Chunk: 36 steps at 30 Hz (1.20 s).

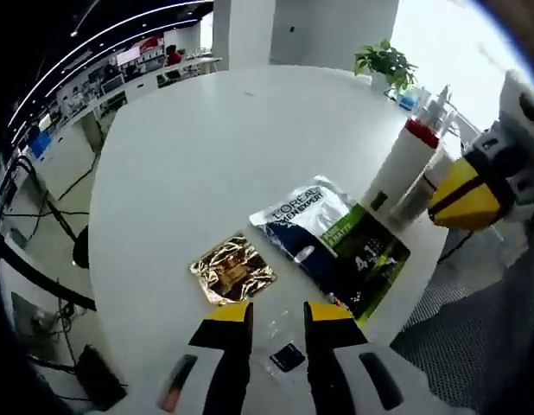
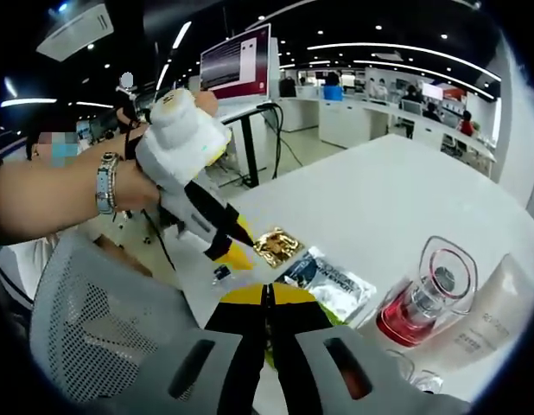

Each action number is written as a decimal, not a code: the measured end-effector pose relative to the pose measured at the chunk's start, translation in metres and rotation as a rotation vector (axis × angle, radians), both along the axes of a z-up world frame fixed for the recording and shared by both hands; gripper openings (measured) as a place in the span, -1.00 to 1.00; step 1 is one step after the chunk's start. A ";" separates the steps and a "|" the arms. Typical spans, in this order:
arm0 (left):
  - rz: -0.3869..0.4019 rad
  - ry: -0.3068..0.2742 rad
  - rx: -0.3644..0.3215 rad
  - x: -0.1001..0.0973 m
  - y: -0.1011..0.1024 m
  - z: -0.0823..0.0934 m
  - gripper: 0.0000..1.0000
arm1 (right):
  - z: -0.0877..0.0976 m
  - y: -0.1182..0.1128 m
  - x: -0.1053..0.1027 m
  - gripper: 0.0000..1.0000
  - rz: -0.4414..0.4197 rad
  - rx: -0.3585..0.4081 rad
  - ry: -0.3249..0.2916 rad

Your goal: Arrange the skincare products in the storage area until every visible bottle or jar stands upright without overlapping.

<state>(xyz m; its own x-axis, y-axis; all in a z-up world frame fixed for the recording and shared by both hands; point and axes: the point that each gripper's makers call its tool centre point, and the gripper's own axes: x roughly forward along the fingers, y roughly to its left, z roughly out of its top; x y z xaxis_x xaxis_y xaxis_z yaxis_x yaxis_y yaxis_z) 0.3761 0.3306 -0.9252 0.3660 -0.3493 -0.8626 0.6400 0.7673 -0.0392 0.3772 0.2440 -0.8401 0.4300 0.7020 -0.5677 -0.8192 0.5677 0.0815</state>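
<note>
Landmark: white table [image 1: 215,130]. Near its front edge lie a gold sachet [image 1: 233,270], a L'Oreal pouch [image 1: 332,242] just beside it, and a small dark packet [image 1: 288,356] closest to the edge. At the table's right edge stand 2 items touching: a red-capped bottle [image 1: 403,164] and a pale tube [image 1: 416,197].

Left gripper [image 1: 277,318]: jaws part open, holding nothing, over the dark packet. Right gripper [image 2: 267,298]: jaws closed together, nothing visible between them; it hangs just beside the bottle.

Risks, judged: the bottle and tube sit at the rim, so a nudge from the right gripper could tip them off. The flat, slick packet could slip from the jaws.
</note>
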 end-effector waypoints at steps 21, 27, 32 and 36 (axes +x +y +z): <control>0.001 0.015 -0.008 -0.019 -0.002 -0.011 -0.43 | -0.001 0.000 0.001 -0.99 0.001 -0.008 -0.006; 0.071 -0.070 -0.096 -0.009 -0.005 0.023 -0.32 | -0.001 0.005 -0.004 -0.99 0.026 -0.007 -0.012; 0.127 -0.200 -0.186 -0.003 -0.011 0.060 -0.32 | 0.011 0.016 -0.017 -0.99 0.168 -0.005 -0.088; 0.180 -0.340 -0.294 0.000 -0.019 0.099 -0.32 | 0.030 0.020 -0.036 -0.99 0.279 0.059 -0.091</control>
